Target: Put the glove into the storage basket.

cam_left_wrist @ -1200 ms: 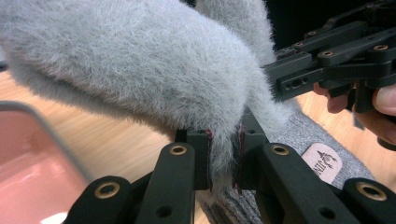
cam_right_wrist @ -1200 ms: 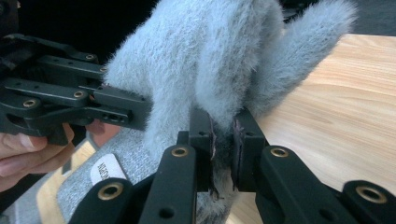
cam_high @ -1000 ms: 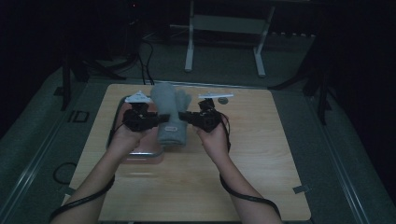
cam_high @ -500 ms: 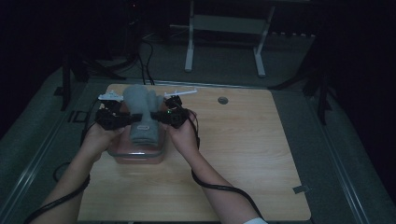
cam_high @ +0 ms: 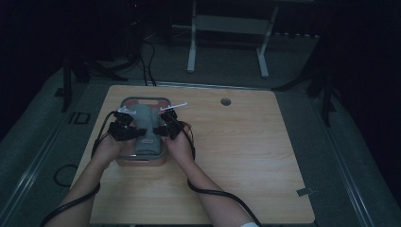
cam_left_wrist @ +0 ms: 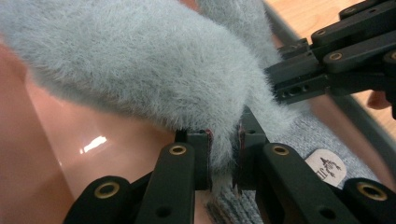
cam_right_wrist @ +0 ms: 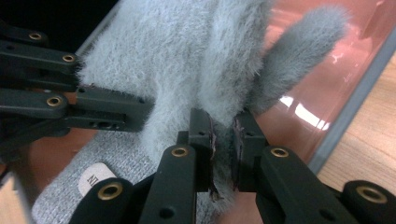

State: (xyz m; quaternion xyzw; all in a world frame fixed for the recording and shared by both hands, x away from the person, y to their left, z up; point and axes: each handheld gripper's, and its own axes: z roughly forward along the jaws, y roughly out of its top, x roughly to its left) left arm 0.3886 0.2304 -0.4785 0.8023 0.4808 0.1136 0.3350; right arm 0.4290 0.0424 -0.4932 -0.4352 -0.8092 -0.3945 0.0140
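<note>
1. Left gripper (cam_high: 135, 134): jaws pressed together on a fold of the grey fuzzy garment (cam_high: 145, 130). In the left gripper view the pads pinch the fluffy edge (cam_left_wrist: 223, 154), with fibres bulging out on both sides.
2. Right gripper (cam_high: 160, 129): also pinching the same garment. In the right gripper view (cam_right_wrist: 223, 156) the fuzzy fabric is squeezed between the two pads.
3. Garment: grey, with a furry section (cam_right_wrist: 187, 51) and a flat knit section (cam_left_wrist: 299, 140). A small oval label (cam_left_wrist: 327, 167) sits on the knit part; its print is too small to read.
4. Garment location: hangs between the two grippers directly over the pink tray (cam_high: 124, 158), with the knit end down inside it. Whether the furry part touches the tray floor I cannot tell.
5. Tray: shallow, pink-orange, with a grey rim (cam_right_wrist: 355, 102) and a glossy floor showing light reflections (cam_left_wrist: 93, 142). It sits on the wooden table (cam_high: 246, 161) at about 9 o'clock from the table centre, near the left edge.
6. Grippers face each other across the garment, left at 9 o'clock of it and right at 3 o'clock, close together but apart.
7. Both hands (cam_high: 177, 146) grip the tool bodies, forearms coming in from 6 o'clock, with black cables (cam_high: 217, 194) trailing along them.
8. Round hole (cam_high: 225, 101) in the table at about 12 o'clock, well apart from the tray.
9. Surroundings are dark; a white metal frame (cam_high: 227, 42) stands on the floor beyond the table.
</note>
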